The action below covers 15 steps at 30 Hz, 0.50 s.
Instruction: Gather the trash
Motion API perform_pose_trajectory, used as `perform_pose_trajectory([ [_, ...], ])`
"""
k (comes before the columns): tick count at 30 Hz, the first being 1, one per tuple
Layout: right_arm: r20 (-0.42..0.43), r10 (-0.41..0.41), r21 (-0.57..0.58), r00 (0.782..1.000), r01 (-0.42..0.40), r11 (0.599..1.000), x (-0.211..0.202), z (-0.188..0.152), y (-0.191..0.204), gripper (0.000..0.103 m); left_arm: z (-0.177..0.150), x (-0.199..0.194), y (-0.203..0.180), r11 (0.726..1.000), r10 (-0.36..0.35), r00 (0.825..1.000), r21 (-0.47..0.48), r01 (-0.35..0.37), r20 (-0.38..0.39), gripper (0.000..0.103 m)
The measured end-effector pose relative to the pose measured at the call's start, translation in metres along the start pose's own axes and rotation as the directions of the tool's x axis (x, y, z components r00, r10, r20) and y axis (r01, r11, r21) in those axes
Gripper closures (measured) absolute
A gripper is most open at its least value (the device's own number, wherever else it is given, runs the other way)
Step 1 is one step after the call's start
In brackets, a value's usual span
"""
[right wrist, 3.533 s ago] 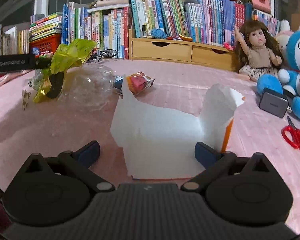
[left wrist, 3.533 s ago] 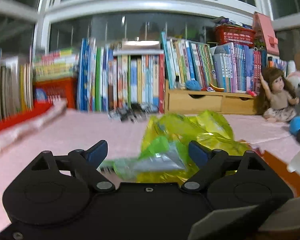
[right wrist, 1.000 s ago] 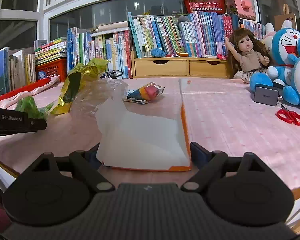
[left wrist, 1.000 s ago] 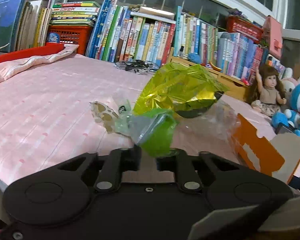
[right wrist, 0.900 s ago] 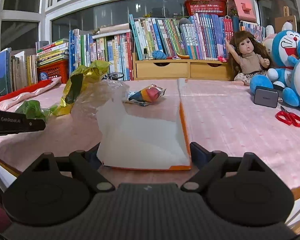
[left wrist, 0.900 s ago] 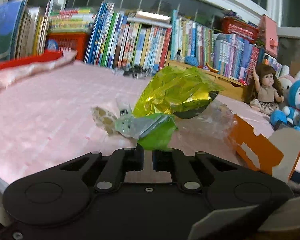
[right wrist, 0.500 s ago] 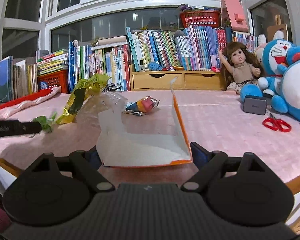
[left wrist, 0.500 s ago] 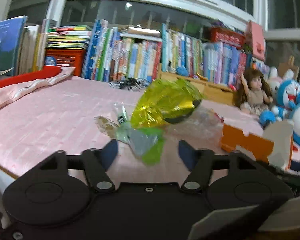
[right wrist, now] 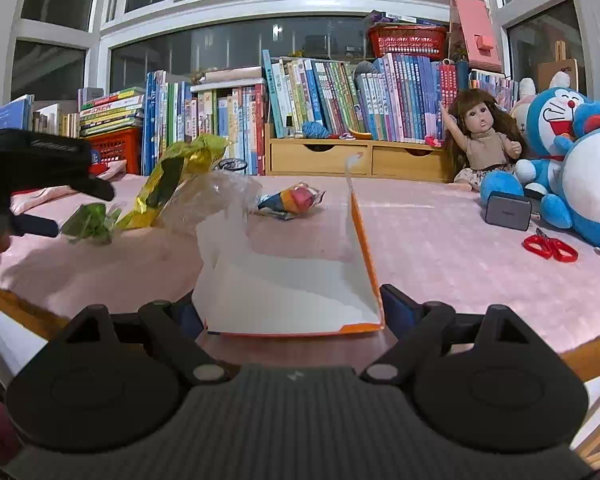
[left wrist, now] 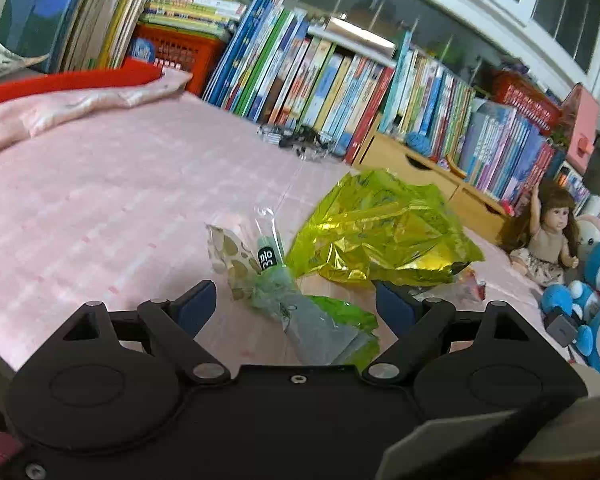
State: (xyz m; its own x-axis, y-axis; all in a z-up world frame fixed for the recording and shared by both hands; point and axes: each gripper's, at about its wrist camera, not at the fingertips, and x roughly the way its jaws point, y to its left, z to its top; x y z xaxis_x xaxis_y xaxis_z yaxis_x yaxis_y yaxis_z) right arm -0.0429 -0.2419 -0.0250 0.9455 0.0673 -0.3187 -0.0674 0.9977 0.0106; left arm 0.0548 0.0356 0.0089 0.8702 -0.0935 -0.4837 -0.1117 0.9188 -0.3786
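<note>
My left gripper is open just above the pink tablecloth. A crumpled green wrapper lies loose between its fingers. Just beyond lie a spotted wrapper, a clear wrapper with a black label and a big yellow foil bag. My right gripper is shut on an open cardboard box, white inside and orange outside, at the table's front edge. From the right wrist view the green wrapper, foil bag, a clear plastic bag and a colourful snack wrapper lie left of and behind the box.
A doll, blue plush toys, a grey power bank and red scissors sit at the right. Books and wooden drawers line the back. A folded pink cloth lies far left.
My left gripper, shut on the green wrapper a second ago, has opened and the wrapper now lies on the cloth. The right gripper has drawn back and lower with the box.
</note>
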Motion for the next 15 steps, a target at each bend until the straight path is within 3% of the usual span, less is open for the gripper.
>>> perform_pose_trajectory([
  [2,-0.011,0.003,-0.004,1.0,-0.003,1.0,0.0,-0.003,0.0,0.015,0.0,0.009,-0.003,1.0,0.014,1.0,0.008,-0.013,-0.022,0.032],
  [4,-0.017,0.004,-0.005,1.0,-0.004,1.0,-0.001,-0.005,0.0,0.015,-0.002,0.016,-0.004,0.999,0.032,0.999,0.013,-0.031,-0.044,0.066],
  [9,-0.017,0.011,0.007,1.0,-0.011,1.0,-0.002,-0.007,-0.002,0.015,-0.009,0.014,-0.006,0.999,0.003,0.998,0.033,-0.001,-0.058,0.082],
  [15,-0.014,0.025,0.032,1.0,-0.025,0.999,-0.009,-0.008,0.0,0.016,-0.018,-0.013,-0.011,0.994,-0.024,1.0,0.107,0.024,-0.002,0.084],
])
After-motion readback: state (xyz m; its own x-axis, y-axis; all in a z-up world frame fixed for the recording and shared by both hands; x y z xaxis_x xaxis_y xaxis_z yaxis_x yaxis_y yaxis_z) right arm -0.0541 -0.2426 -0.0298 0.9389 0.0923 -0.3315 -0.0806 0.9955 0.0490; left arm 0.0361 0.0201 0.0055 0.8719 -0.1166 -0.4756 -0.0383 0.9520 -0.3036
